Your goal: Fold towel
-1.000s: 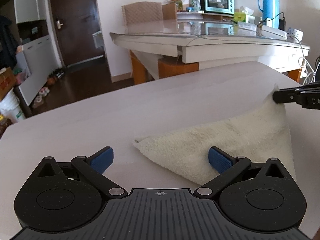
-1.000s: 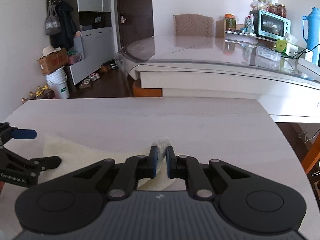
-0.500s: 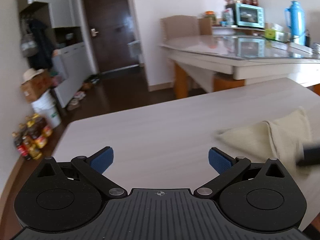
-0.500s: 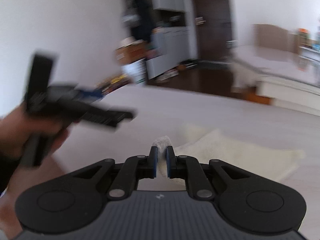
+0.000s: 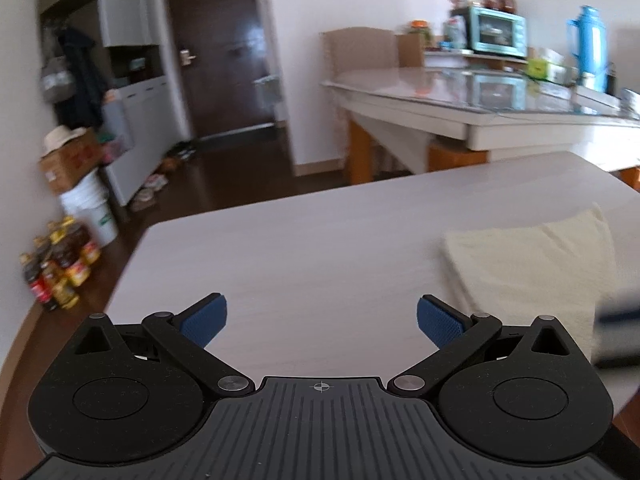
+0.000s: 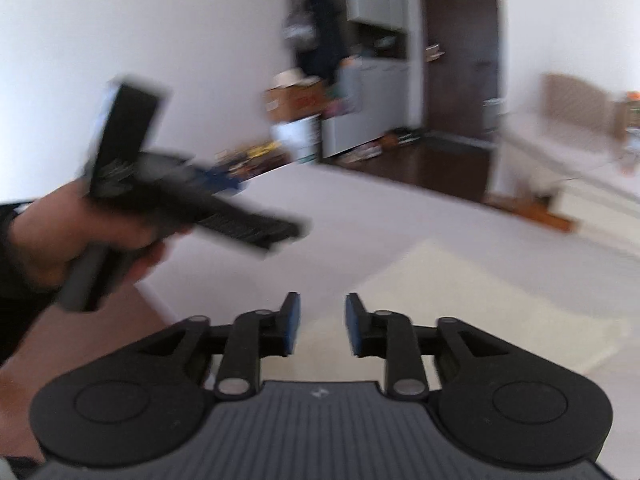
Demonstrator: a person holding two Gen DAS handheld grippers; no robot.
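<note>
A cream towel [image 5: 532, 264] lies folded and flat on the pale table [image 5: 320, 240], at the right in the left wrist view. My left gripper [image 5: 320, 322] is open and empty over bare table to the towel's left. My right gripper [image 6: 319, 322] is open with nothing between its pads, above the near edge of the towel [image 6: 480, 300]. The left gripper [image 6: 224, 200] shows blurred in the right wrist view, held in a hand at the left. The right gripper appears as a dark blur [image 5: 618, 332] at the right edge of the left wrist view.
A glass-topped dining table [image 5: 480, 96] with a toaster oven [image 5: 496, 32] and a blue thermos [image 5: 590, 48] stands beyond. Bottles [image 5: 56, 268], a white bucket [image 5: 90, 216] and a cardboard box [image 5: 68, 160] sit on the floor at left. The table's left edge [image 5: 132, 264] is close.
My right gripper has let go of the towel corner and opened; the towel now lies flat. My left gripper has swung left, away from the towel, and stays open.
</note>
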